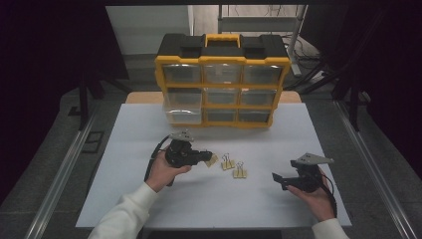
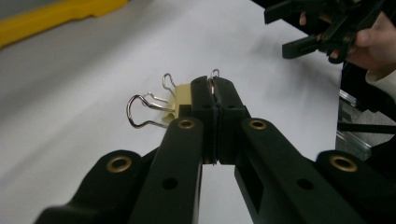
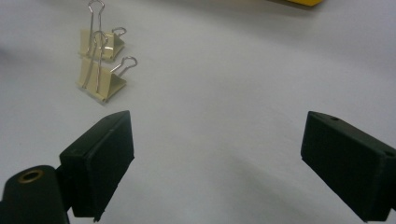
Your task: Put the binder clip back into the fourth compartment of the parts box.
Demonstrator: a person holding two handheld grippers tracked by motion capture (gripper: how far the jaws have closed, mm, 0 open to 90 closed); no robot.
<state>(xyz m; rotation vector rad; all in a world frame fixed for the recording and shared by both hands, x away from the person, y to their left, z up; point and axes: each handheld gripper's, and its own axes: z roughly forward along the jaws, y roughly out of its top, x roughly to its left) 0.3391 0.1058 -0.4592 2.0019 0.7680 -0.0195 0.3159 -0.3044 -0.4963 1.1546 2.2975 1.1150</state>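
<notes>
Cream clip [image 2: 183, 95] | apparently pinched, left gripper [image 2: 214, 86] | right gripper [image 3: 217, 154] agape

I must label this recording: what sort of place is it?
Probably a lab or workshop recording bench: a white table, a yellow-and-black drawer organizer, dark curtains and cables behind.

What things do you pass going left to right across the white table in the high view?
left gripper → binder clip it holds → second binder clip → third binder clip → right gripper
</notes>
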